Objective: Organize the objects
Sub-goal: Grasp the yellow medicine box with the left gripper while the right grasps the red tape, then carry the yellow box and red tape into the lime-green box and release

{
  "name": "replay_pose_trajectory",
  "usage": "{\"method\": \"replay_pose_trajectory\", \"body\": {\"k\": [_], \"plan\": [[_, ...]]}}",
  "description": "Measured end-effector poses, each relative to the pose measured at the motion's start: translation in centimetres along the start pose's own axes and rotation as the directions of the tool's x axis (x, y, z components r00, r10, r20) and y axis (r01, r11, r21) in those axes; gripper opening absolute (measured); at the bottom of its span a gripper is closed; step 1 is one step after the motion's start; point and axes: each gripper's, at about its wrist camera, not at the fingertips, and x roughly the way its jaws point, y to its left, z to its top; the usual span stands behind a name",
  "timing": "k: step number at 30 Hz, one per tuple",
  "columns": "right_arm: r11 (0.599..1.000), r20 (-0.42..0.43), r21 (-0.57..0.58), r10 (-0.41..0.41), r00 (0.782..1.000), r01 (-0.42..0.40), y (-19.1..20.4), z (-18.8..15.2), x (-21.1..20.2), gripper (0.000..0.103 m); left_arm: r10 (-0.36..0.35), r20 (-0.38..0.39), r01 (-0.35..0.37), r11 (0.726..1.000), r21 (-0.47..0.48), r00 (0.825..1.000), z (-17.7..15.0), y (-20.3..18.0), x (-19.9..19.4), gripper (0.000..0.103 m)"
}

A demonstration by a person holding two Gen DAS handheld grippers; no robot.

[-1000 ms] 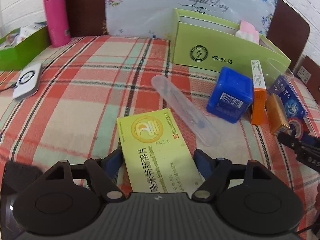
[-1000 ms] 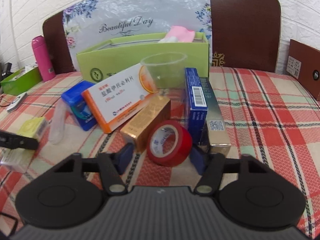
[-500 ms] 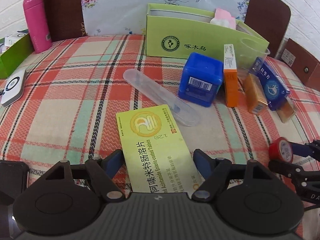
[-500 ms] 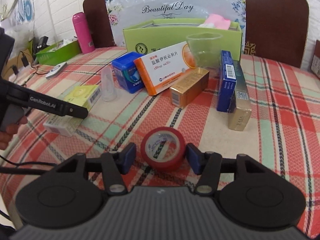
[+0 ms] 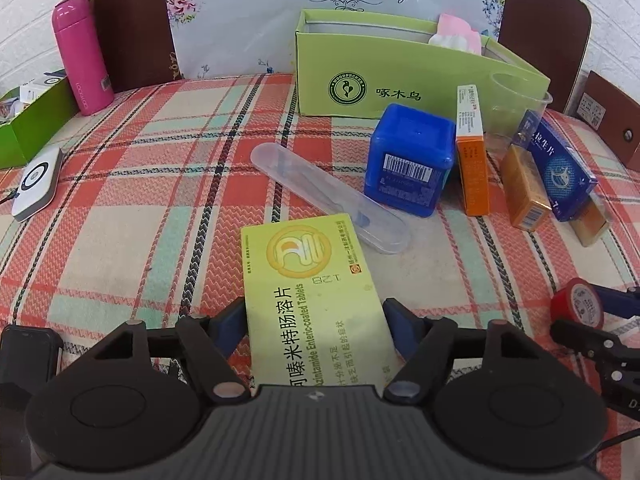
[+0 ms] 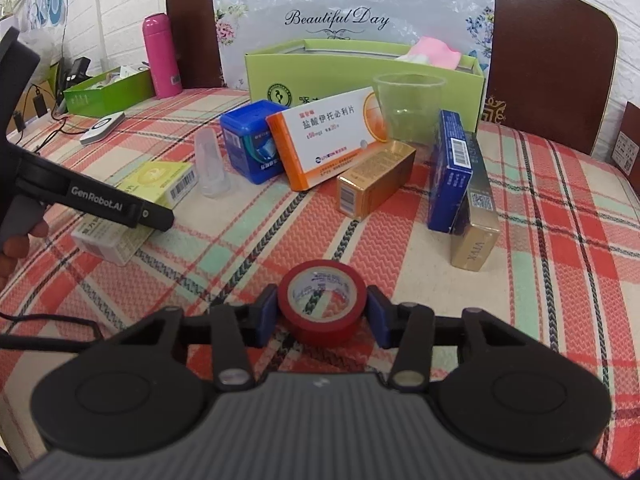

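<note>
My left gripper (image 5: 316, 320) is shut on a yellow-green medicine box (image 5: 308, 280), held flat just above the plaid tablecloth; it also shows in the right wrist view (image 6: 160, 180). My right gripper (image 6: 322, 312) is shut on a red tape roll (image 6: 322, 304), near the table's front edge; the roll also shows in the left wrist view (image 5: 578, 304). A green open box (image 5: 400, 80) stands at the back. Before it lie a clear plastic case (image 5: 328, 196), a blue cube box (image 5: 408, 160), an orange-white medicine box (image 6: 328, 136), a gold box (image 6: 376, 180) and a dark blue box (image 6: 452, 172).
A clear cup (image 6: 408, 104) stands by the green box. A pink bottle (image 5: 82, 56), a second green tray (image 5: 36, 120) and a white device (image 5: 38, 180) are at the left. A brown chair back (image 6: 548, 52) stands behind the table.
My right gripper has pulled the red tape roll back from the cluster of boxes toward the front edge. My left gripper has drawn back a little with the yellow-green box.
</note>
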Motion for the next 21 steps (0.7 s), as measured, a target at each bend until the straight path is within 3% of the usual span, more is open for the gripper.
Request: {"method": "replay_pose_trajectory", "body": {"k": [4, 11, 21], "plan": [[0.999, 0.010, 0.008, 0.053, 0.999, -0.054, -0.2, 0.7, -0.3, 0.046, -0.037, 0.020, 0.038, 0.998, -0.042, 0.999, 0.1, 0.3, -1.0, 0.072], [0.987, 0.094, -0.063, 0.153, 0.984, -0.148, 0.3, 5.2, -1.5, 0.046, -0.046, 0.147, 0.054, 0.997, -0.047, 0.988, 2.3, 0.5, -4.7, 0.072], [0.979, 0.252, -0.166, 0.161, 0.954, -0.121, 0.3, 13.1, -2.8, 0.046, -0.064, 0.315, 0.070, 0.998, -0.007, 0.947, 8.9, 0.6, -7.7, 0.072]]}}
